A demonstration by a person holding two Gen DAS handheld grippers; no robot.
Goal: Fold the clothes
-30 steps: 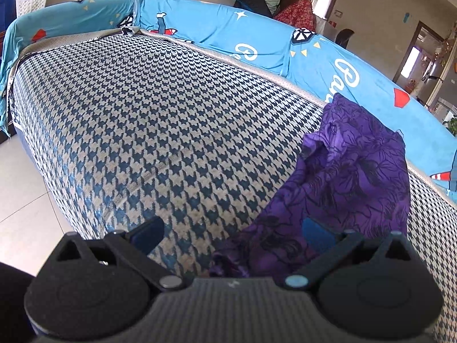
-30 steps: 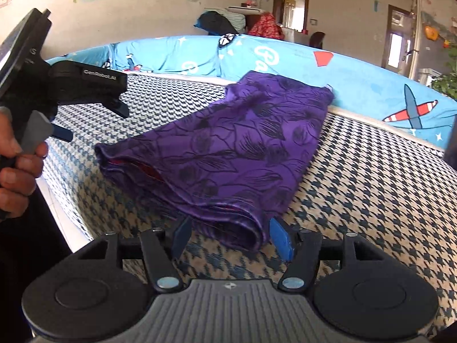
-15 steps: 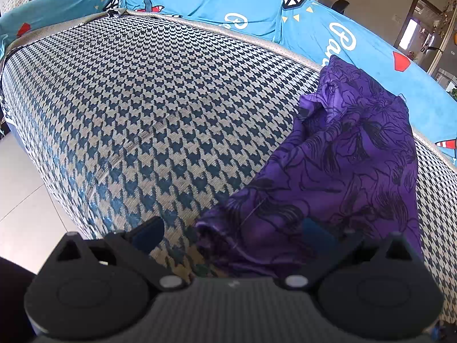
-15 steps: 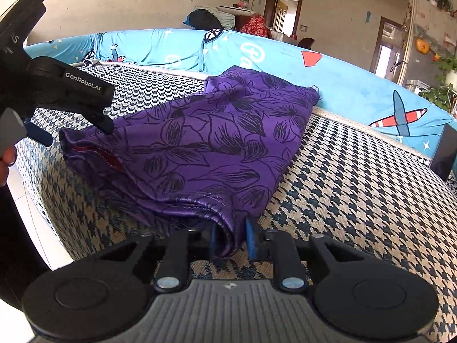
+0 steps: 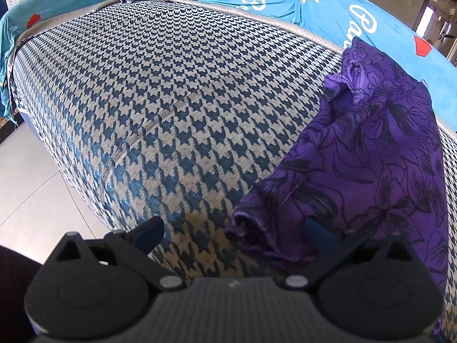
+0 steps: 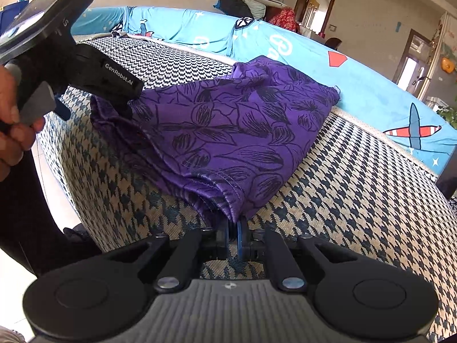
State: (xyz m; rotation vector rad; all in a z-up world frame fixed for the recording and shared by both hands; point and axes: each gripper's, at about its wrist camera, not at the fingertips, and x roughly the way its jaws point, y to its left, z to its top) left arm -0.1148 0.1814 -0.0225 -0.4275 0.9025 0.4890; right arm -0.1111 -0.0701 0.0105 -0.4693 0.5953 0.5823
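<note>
The right hand-held gripper (image 6: 232, 233) pinches the purple garment's (image 6: 228, 131) near hem, while the left hand-held gripper (image 5: 234, 228) gapes wide astride its left corner.

Bright daylight, bent round pictures.

Both views are lit well by day. Strong white light is seen at the doorway (image 6: 409, 68) far back on the right, and it is washed out there. A soft shine is seen on the purple cloth (image 6: 228, 131). Straight lines are curved by the lens, and the corners are cut off in black. The sofa edge (image 5: 200, 0) is bent like a bow. The near black parts are a little blurred.
</note>
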